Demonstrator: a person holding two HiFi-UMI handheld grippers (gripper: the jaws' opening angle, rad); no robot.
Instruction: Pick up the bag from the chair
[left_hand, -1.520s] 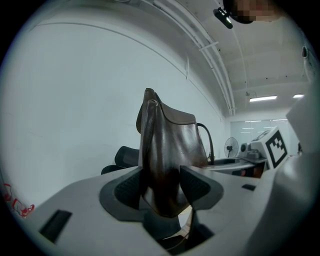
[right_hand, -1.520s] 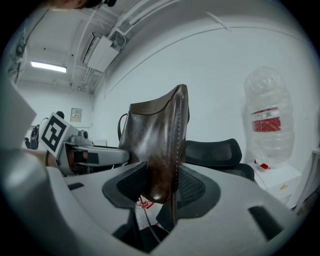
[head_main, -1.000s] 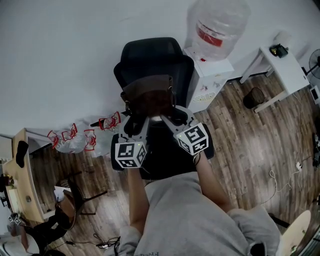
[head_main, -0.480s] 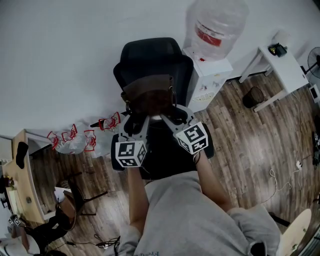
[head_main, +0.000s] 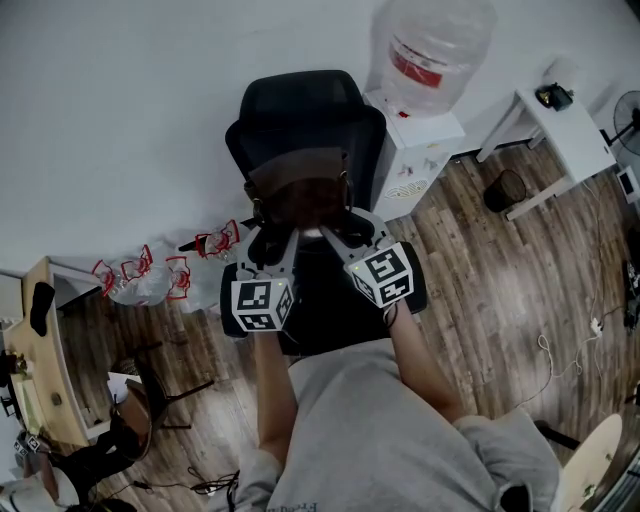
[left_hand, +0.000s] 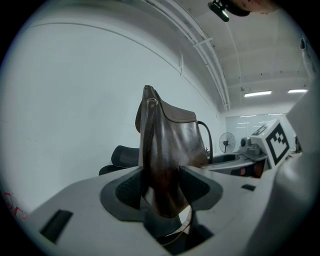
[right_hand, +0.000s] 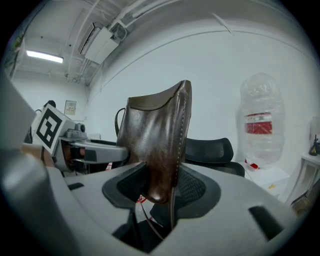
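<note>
Above the chair (head_main: 300, 110), bag (head_main: 300, 188) as before, in the pinch of left gripper (head_main: 268, 238) and right gripper (head_main: 338, 230).

Both forearms (head_main: 270, 385) stretched forward from torso, side by side. Jaws of left hand-held gripper (head_main: 268, 240) clamped on left edge of brown leather bag (head_main: 300, 190), pointing near level. Jaws of right hand-held gripper (head_main: 345, 232) clamped on bag's right edge, same pose. Marker cubes (head_main: 262, 305) face up.

Wood-plank floor (head_main: 500, 300) under black office chair (head_main: 300, 110), white water dispenser (head_main: 415, 165), white desk (head_main: 565, 125).
</note>
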